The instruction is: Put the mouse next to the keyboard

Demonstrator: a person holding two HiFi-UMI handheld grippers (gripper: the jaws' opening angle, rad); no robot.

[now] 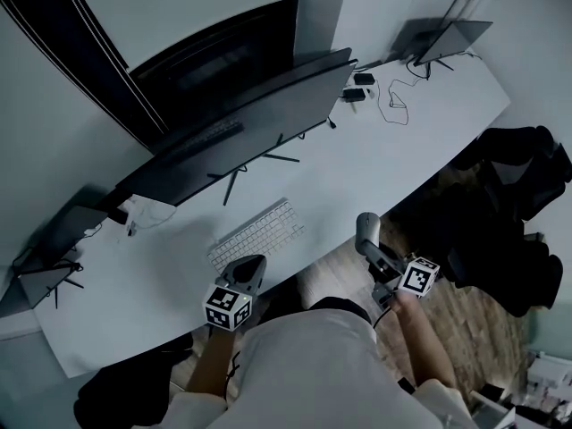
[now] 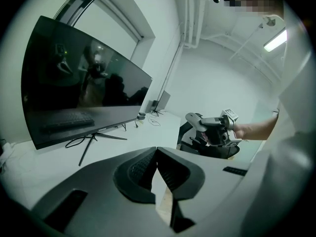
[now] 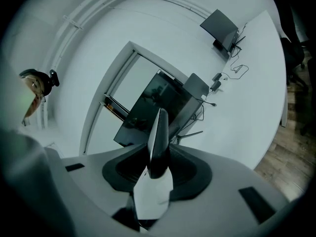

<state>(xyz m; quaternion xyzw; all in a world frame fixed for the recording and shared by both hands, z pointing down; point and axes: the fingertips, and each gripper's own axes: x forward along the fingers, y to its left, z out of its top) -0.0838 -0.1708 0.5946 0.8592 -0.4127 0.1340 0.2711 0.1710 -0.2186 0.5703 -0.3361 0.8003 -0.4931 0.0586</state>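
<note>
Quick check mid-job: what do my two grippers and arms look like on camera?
Both the left gripper and right gripper are grey moulded shells with dark ribbed pads. Each carries a white cube with black square markers: left cube, right cube. No cables show. The person wears a light top; forearms are bare.

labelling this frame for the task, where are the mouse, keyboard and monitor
mouse (image 1: 367, 231), head view, its grey rounded end.
keyboard (image 1: 257, 235), head view, middle of the white key field.
monitor (image 1: 259, 114), head view, the dark screen face.
</note>
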